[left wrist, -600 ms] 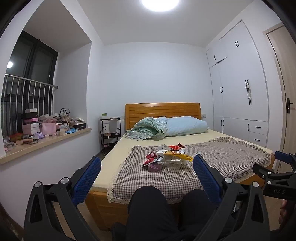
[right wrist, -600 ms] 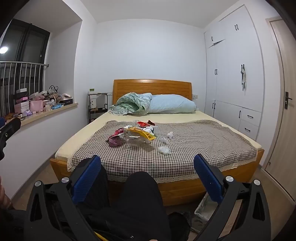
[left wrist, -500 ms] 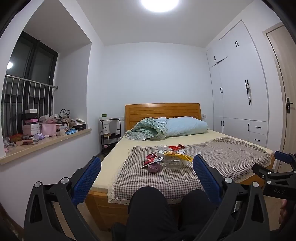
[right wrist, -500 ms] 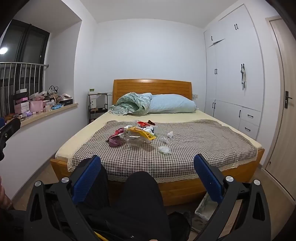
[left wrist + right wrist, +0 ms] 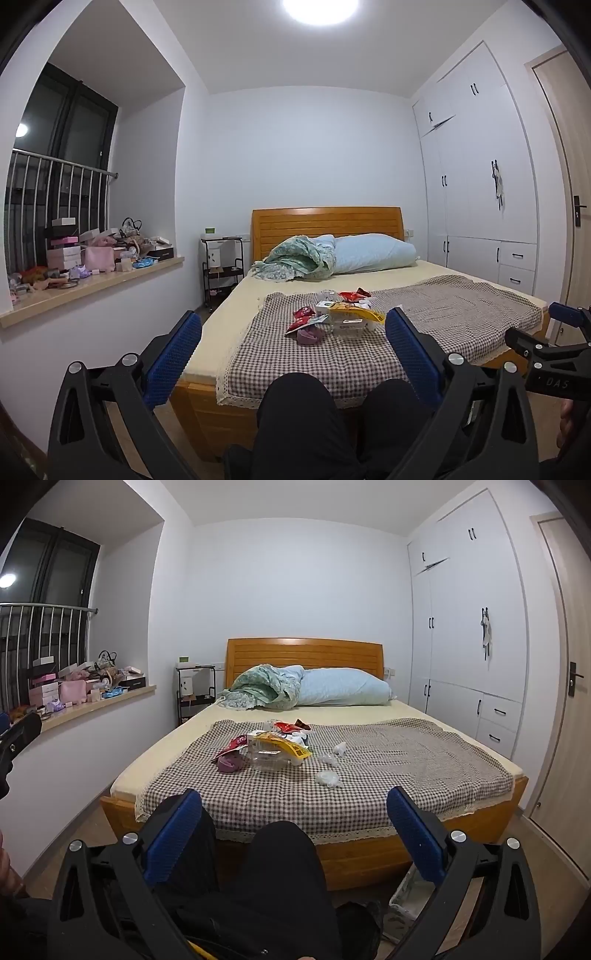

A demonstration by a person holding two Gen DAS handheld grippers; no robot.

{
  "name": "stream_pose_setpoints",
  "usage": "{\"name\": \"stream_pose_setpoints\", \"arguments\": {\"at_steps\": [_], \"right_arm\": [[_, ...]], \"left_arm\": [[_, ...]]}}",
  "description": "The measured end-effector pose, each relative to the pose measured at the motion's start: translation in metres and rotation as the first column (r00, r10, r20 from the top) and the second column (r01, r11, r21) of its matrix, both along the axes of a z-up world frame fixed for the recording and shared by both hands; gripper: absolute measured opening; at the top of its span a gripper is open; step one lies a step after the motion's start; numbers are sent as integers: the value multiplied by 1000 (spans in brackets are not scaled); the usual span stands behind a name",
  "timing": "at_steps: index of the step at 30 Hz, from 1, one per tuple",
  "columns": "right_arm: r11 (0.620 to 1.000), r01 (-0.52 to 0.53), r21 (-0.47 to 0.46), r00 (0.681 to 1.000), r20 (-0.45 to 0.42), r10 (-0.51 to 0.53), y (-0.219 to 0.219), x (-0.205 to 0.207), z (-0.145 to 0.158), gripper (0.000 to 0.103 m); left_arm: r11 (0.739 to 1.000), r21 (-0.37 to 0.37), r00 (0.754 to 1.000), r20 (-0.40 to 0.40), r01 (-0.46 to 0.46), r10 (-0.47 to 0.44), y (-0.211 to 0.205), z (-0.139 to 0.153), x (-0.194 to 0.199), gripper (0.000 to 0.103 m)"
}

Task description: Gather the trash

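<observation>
Right wrist view: trash pile mid-blanket on bed, well ahead. Right gripper and left gripper spread wide, empty. Advisable: approach low, pinch one loose wrapper, spare cloth.

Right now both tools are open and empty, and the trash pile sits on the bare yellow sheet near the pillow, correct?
Not quite. Both the left tool and right tool are open and empty, but the trash pile sits on the checkered blanket, well short of the pillow. The right wrist view shows this clearly.
</observation>
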State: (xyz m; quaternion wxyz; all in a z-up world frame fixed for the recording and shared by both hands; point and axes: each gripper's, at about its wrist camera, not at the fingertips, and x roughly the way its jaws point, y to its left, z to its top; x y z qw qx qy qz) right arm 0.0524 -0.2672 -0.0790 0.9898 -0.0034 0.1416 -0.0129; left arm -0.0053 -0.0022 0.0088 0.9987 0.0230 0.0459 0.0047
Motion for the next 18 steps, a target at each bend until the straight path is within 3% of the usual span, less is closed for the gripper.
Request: {"name": "stream_pose_setpoints", "arguments": {"at_steps": [18], "right_arm": [[1000, -12, 13, 1000, -13, 12, -2, 1, 1, 97]], "left_arm": [[1000, -4, 1000, -3, -4, 4, 2, -6, 3, 96]]}}
